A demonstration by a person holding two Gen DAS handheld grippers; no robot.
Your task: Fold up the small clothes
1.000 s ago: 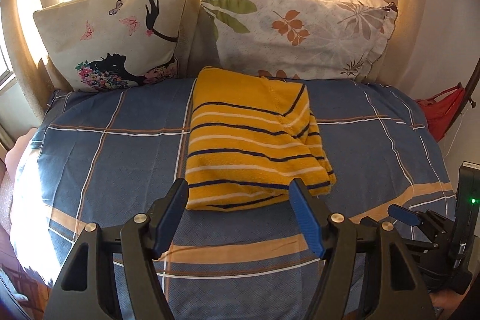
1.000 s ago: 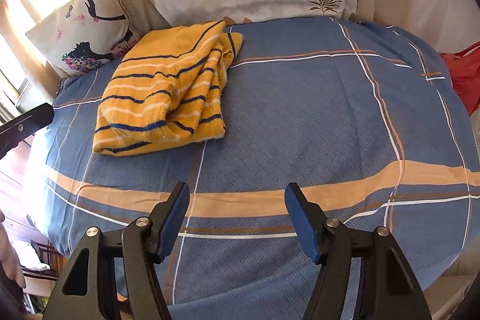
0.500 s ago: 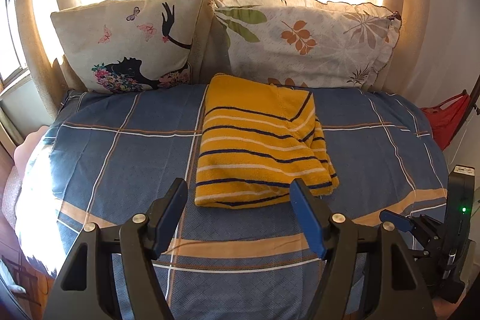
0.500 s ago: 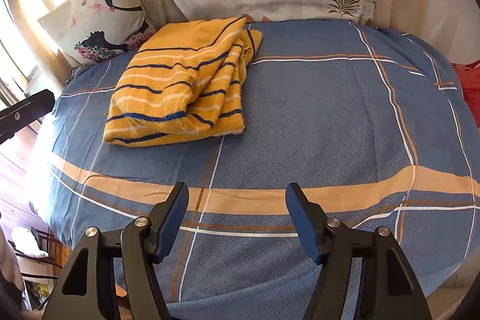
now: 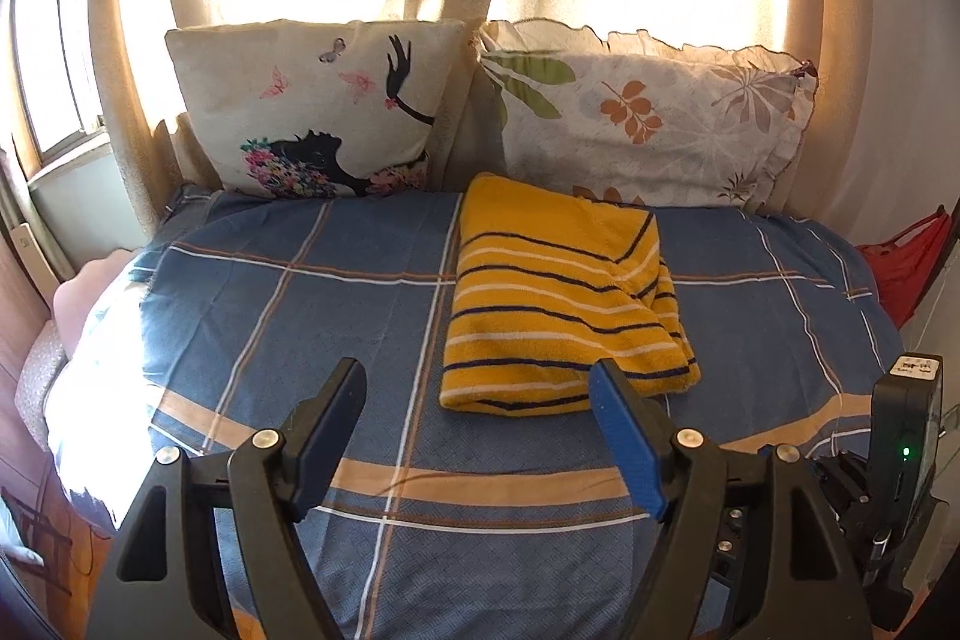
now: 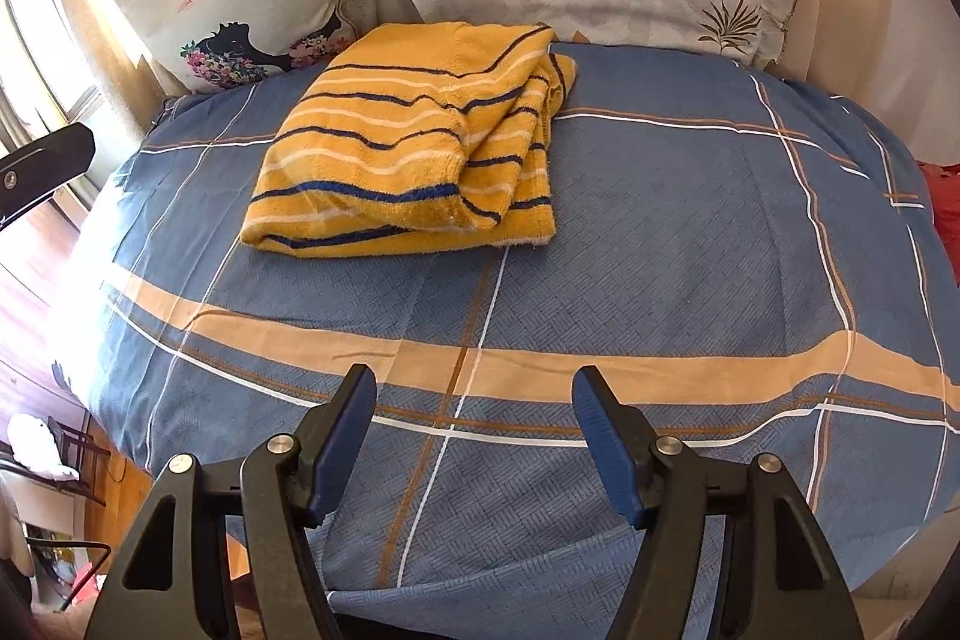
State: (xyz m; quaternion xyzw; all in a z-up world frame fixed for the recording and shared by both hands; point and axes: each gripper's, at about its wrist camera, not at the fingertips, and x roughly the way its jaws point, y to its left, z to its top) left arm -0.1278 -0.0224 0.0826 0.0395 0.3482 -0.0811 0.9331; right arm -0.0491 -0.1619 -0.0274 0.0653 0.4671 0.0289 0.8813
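Yellow striped garment (image 5: 558, 304) lies folded on blue plaid bedspread (image 5: 300, 304), far end touching leaf-print pillow (image 5: 648, 118). Left gripper (image 5: 480, 400) empty, jaws opening; right gripper (image 6: 474, 403) wide apart, holding nothing. Both have pulled back from the cloth since a second ago; fold looks complete, hands retreating

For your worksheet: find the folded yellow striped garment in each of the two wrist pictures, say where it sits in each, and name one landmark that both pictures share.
Left wrist view: the yellow striped garment lies right of centre on the blue checked bedspread, below the leaf-print pillow.
Right wrist view: the same garment lies upper left of centre, in front of both pillows.
Shared landmark: the silhouette cushion with butterflies, up and to the left of the garment in both.
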